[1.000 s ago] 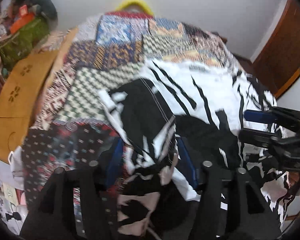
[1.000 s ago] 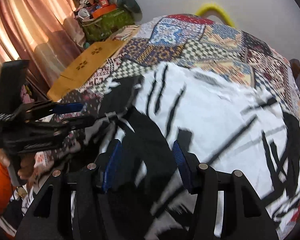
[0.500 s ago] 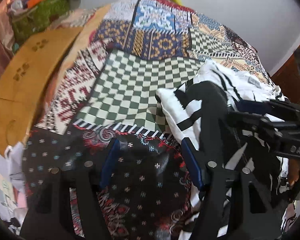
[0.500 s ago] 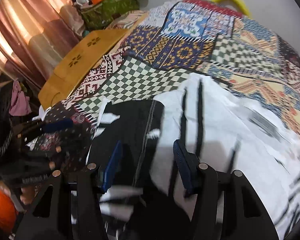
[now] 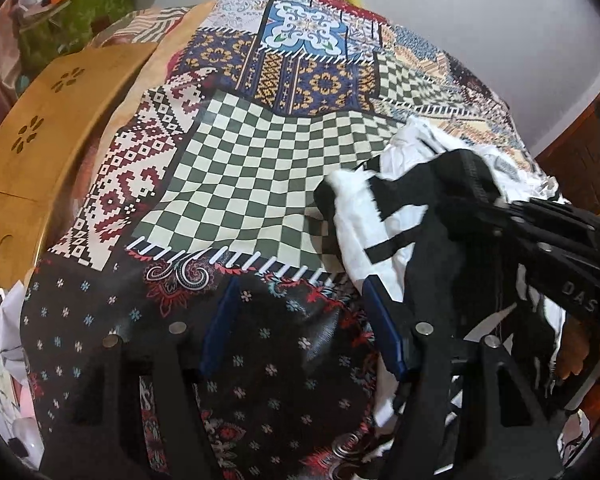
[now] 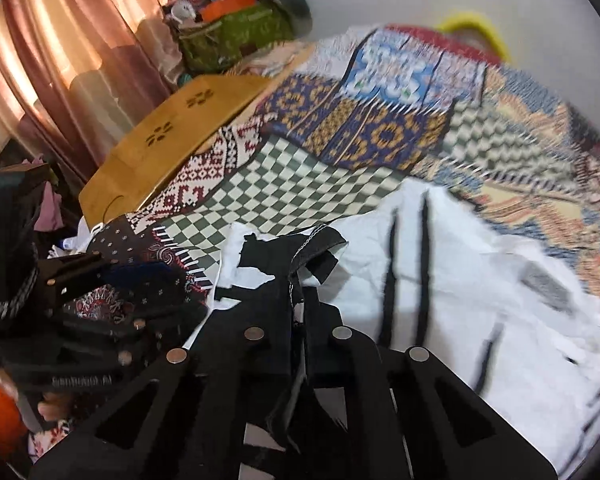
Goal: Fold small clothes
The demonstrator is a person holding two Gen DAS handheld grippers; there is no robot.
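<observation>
A white garment with black stripes and patches (image 6: 480, 280) lies on the patchwork bedspread (image 6: 364, 136). My right gripper (image 6: 298, 300) is shut on the garment's black-edged corner, which bunches between its fingers. In the left wrist view the same garment (image 5: 384, 216) hangs from the right gripper (image 5: 496, 204) at the right. My left gripper (image 5: 300, 324) is open and empty over the dark flowered patch of the bedspread (image 5: 260, 184), to the left of the garment. It also shows at the left of the right wrist view (image 6: 132, 276).
A wooden board with flower cut-outs (image 5: 40, 132) lies beside the bed on the left. A green bag with clutter (image 6: 236, 28) stands at the back. Curtains (image 6: 60, 60) hang at the far left. A wooden door (image 5: 580, 152) is at the right.
My left gripper let go of the garment and moved left, off it. My right gripper closed on the garment's corner and has drawn it to the right.
</observation>
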